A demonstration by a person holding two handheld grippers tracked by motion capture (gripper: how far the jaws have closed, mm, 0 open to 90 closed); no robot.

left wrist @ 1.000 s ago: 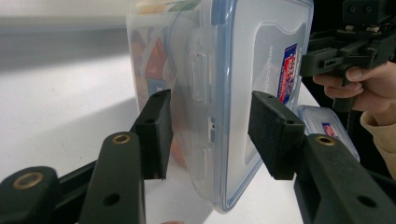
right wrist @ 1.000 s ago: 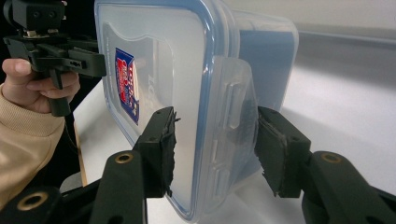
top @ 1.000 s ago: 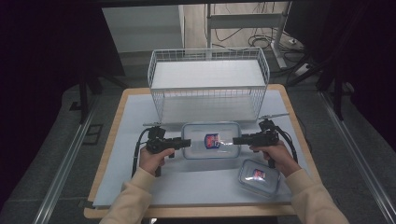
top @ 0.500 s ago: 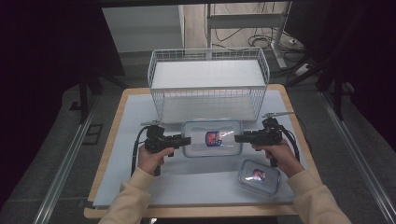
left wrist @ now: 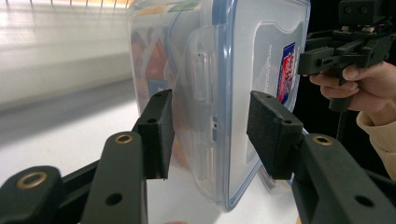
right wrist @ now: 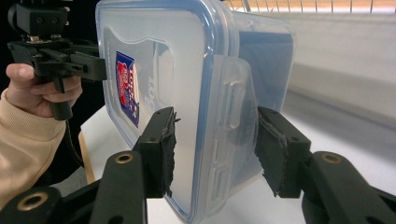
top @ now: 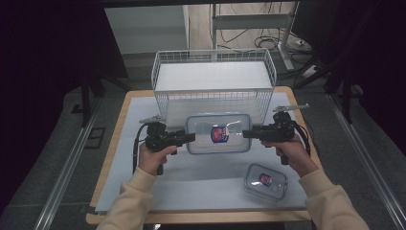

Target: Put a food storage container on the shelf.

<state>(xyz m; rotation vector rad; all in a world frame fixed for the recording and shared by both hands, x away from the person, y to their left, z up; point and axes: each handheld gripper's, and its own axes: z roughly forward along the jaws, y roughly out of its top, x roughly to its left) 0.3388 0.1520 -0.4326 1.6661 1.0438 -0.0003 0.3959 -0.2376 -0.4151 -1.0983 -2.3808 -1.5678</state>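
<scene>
The large clear plastic container with a blue-rimmed lid [top: 219, 132] lies mid-tabletop, just before the white wire basket [top: 214, 79] at the far edge. The left gripper [left wrist: 208, 135] and right gripper [right wrist: 215, 149] straddle its opposite short ends, jaws parted, pads just off the latches. A smaller clear lidded container [top: 265, 181] sits near the front right corner.

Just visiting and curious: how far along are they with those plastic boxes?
Nothing looks finished: the white wire basket holds no box. In hand: the left gripper and right gripper, jaws open, flank the large clear lidded box. The small clear box waits untouched.
</scene>
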